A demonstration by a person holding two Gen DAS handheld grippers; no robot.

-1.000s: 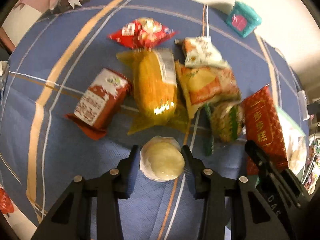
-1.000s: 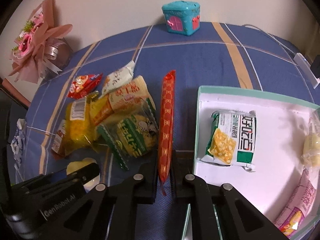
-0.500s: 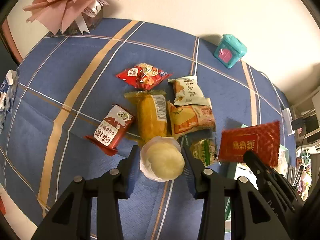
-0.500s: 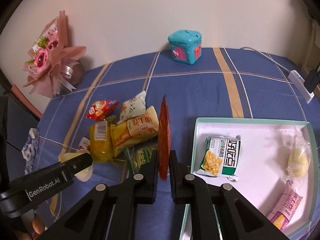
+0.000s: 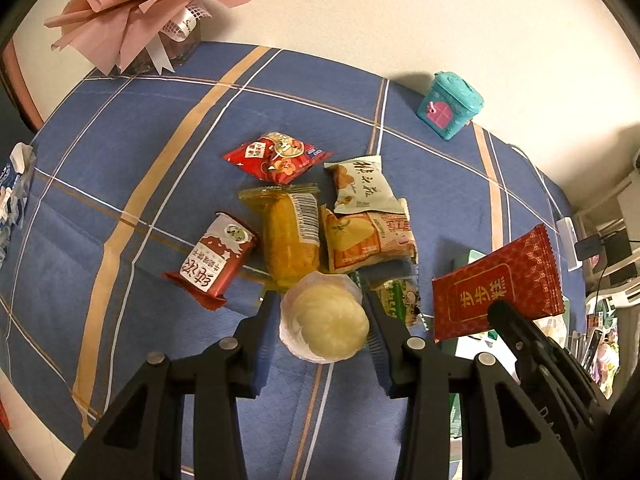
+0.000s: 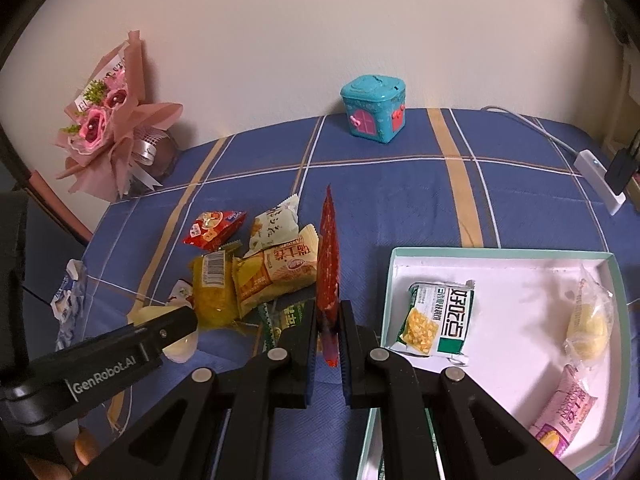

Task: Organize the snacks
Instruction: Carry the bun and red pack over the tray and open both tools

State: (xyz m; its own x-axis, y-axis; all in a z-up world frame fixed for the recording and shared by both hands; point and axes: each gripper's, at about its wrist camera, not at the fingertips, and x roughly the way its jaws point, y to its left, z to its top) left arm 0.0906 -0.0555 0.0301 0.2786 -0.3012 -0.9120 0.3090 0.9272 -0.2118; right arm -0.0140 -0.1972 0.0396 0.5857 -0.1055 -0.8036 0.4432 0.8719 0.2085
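**Snack count at the table**

Six snack packets lay loose in the pile. Three more sat in one white box. Each of two hand-held grippers held one: a round pastry and a red packet. One bouquet, one teal house-shaped tin.

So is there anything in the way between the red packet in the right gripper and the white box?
Nothing visible blocks it. The right gripper holds the red packet up beside the white box, just off its near-left rim. Three snacks already lie in the box, with bare floor between them.
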